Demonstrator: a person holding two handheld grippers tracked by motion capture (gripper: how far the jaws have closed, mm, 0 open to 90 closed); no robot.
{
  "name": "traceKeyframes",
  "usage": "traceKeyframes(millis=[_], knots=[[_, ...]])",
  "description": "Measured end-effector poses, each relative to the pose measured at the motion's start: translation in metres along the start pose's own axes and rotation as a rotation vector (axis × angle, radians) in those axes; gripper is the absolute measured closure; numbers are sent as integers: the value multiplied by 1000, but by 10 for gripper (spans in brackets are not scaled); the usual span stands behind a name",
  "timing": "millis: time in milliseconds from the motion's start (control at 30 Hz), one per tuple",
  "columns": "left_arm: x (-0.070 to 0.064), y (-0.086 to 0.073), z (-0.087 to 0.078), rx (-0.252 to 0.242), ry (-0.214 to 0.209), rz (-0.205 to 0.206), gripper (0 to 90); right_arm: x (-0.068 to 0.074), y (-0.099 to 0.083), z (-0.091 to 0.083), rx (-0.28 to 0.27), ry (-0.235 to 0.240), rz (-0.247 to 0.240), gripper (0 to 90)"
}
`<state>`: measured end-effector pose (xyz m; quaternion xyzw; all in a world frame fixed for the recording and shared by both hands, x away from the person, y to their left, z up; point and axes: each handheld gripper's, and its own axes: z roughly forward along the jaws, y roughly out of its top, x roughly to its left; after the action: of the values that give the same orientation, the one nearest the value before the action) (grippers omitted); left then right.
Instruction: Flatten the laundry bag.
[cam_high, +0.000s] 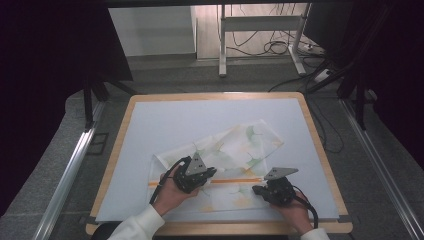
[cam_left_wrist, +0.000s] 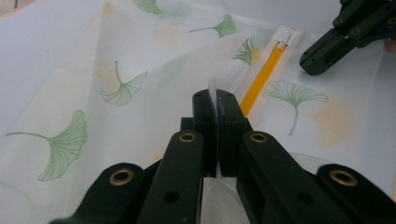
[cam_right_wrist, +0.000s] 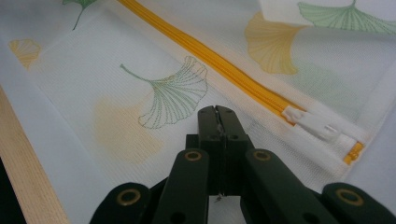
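Note:
A white mesh bag (cam_high: 240, 142) printed with green and yellow ginkgo leaves lies on the table, partly folded over. Its orange zipper (cam_high: 231, 180) runs across the near part, and the white zipper pull (cam_right_wrist: 318, 127) sits at the zipper's end. My left gripper (cam_high: 212, 173) is shut on a raised fold of the mesh (cam_left_wrist: 224, 77), just beside the zipper (cam_left_wrist: 264, 77). My right gripper (cam_high: 256, 190) rests low over the bag's near panel, its jaws shut (cam_right_wrist: 217, 114), a little short of the zipper (cam_right_wrist: 224, 65). Farther off, the left gripper view catches the right gripper (cam_left_wrist: 312, 63).
The bag lies on a pale mat (cam_high: 210, 115) that covers a wooden table (cam_high: 320, 150). The table's near wooden edge (cam_right_wrist: 23, 163) is close to my right gripper. Beyond the table stand a desk frame (cam_high: 222, 45) and floor cables (cam_high: 275, 47).

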<state>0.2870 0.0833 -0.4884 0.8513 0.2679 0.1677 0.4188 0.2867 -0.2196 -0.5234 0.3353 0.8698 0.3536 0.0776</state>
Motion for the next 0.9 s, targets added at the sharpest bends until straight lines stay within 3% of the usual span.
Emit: traceKeyframes(millis=[400,633,900], knots=[[20,0,-8,-16,24,-45,893,0,0,0,1,-2,-4,897],[40,-4,-11,-48,3,-115,893,-1,0,0,2,9,-5,897],[44,-4,-14,-49,45,-108,893,0,1,0,5,0,-20,897]])
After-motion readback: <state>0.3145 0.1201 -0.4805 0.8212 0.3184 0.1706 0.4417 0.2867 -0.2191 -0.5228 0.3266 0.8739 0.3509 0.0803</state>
